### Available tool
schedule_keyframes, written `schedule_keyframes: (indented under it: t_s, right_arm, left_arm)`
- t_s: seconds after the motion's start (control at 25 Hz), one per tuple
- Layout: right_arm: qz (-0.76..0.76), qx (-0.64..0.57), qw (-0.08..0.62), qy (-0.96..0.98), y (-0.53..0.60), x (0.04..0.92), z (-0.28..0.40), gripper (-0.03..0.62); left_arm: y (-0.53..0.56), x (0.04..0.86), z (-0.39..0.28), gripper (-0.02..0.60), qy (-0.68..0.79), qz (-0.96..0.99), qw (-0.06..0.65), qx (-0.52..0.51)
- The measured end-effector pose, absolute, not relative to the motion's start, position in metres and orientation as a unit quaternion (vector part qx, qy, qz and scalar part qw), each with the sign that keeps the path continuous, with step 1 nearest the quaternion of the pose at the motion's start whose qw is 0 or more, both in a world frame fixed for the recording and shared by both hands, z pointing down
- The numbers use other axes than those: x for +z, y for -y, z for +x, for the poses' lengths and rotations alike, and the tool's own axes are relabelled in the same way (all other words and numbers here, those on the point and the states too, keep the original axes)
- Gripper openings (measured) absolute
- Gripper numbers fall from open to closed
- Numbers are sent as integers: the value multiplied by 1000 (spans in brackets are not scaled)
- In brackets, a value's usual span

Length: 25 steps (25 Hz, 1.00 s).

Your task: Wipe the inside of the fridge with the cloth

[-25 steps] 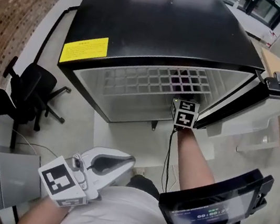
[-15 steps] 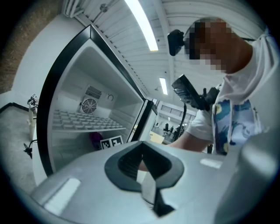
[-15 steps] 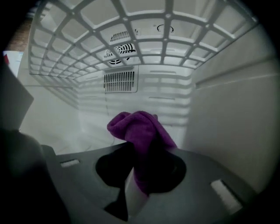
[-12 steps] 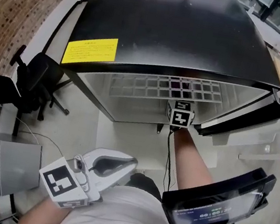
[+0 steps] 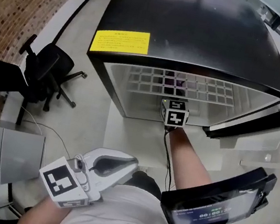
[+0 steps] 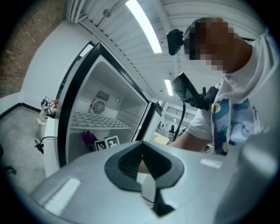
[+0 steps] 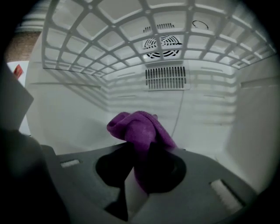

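The right gripper [image 7: 141, 151] had shifted left inside the mini fridge [image 5: 195, 33], clamping the purple cloth [image 7: 138, 127], the wiping apparently only partway done, while the left gripper [image 5: 127, 161] idled closed and empty.

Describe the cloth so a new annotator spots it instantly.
Find the black fridge with the yellow label on top and its door open. Look into its white interior, under the grid shelf, where the right gripper reaches in. The cloth is the bunched purple wad pinched in that gripper's jaws, the only coloured thing against the white walls.
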State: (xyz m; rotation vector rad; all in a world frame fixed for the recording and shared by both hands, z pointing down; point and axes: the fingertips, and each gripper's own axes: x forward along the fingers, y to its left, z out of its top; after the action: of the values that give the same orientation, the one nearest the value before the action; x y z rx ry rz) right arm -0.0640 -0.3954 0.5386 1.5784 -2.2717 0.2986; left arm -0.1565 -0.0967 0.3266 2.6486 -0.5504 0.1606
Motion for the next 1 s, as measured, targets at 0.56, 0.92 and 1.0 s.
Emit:
schedule_keyframes:
  t_s: [0.56, 0.92, 1.0]
  right_arm:
    - [480, 149, 117, 857, 380, 523, -166, 78]
    - [527, 121, 98, 836, 367, 494, -117, 78]
    - [550, 103, 102, 823, 364, 486, -86, 78]
  left_arm:
    - [77, 326, -191, 6, 226, 949, 215, 43]
    - [70, 328, -180, 6, 181, 958, 220, 38]
    - [70, 329, -169, 6, 160, 962, 218, 38]
